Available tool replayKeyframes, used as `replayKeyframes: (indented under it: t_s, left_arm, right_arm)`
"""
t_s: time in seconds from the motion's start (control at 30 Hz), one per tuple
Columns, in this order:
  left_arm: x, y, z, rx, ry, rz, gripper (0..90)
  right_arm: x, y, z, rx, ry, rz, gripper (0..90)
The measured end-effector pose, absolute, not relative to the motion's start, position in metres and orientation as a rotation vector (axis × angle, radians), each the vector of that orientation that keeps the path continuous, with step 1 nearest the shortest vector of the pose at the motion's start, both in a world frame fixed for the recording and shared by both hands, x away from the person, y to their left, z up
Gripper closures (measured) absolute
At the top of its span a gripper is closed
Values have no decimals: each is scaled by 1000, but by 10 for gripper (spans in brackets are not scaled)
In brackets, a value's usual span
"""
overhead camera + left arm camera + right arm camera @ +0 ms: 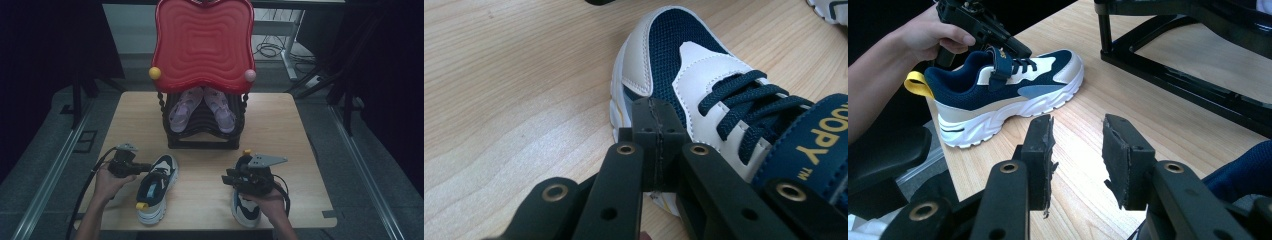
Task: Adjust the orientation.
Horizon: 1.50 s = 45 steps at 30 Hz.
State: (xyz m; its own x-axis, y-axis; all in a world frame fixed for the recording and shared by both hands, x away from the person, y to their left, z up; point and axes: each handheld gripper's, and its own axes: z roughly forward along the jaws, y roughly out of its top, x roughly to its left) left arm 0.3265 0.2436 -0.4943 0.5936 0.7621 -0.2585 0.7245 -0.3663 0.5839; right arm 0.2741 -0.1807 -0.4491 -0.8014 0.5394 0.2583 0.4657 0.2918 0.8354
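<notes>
A navy and white sneaker (156, 187) with a yellow heel tab lies on the wooden table (280, 125), toe pointing away from me. My left gripper (149, 168) is at the shoe's left side by the toe. In the left gripper view its jaws (655, 125) are shut together with nothing between them, close against the sneaker (704, 75). A second sneaker (245, 207) lies at the front right, under my right gripper (226, 179). The right gripper (1078, 145) is open over bare wood, pointing at the first sneaker (1003, 95) and the left gripper (978, 25).
A black shoe rack (202, 142) stands at the table's back middle, with a pair of pink sandals (182, 110) inside and a red wavy tray (202, 45) on top. The rack's base (1168, 75) lies to the right of the right gripper.
</notes>
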Motion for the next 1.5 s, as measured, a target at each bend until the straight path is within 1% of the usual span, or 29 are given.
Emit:
replayKeyframes:
  t_s: [0.43,0.6,0.63,0.8,0.93,0.97,1.07,1.1,1.13,1.17,1.23,1.37,1.43,1.5]
  left_arm:
    - [328,220,-485,2213,1112,68,900]
    - [328,209,-482,2246,1092,85,900]
    - [328,208,-482,2240,1084,67,900]
    - [328,208,-482,2236,1085,72,899]
    - [325,214,-480,2205,1091,101,836]
    - [324,217,-478,2186,1097,110,836]
    - [319,227,-475,2116,1132,161,743]
    - [314,235,-473,2071,1157,179,671]
    - [314,235,-473,2071,1157,179,631]
    - [311,239,-473,2046,1165,179,631]
    - [303,249,-472,1996,1200,188,558]
    - [297,256,-472,1970,1227,191,529]
    - [294,259,-472,1980,1238,197,500]
    - [288,263,-474,1959,1253,181,493]
  right_arm:
    - [273,-181,-450,966,2466,1553,653]
    - [273,-181,-451,967,2467,1552,653]
    - [273,-182,-451,969,2467,1553,653]
    - [274,-182,-451,972,2466,1553,653]
    - [274,-183,-451,972,2463,1556,653]
    - [274,-183,-451,973,2462,1556,653]
    - [274,-184,-450,974,2459,1562,653]
    - [274,-185,-450,977,2455,1563,653]
    - [274,-185,-450,977,2455,1563,653]
    - [274,-186,-450,979,2452,1564,652]
    - [273,-190,-448,985,2436,1568,652]
    - [272,-195,-447,998,2420,1569,652]
    - [272,-199,-446,1006,2407,1572,652]
    - [272,-202,-446,1016,2395,1575,652]
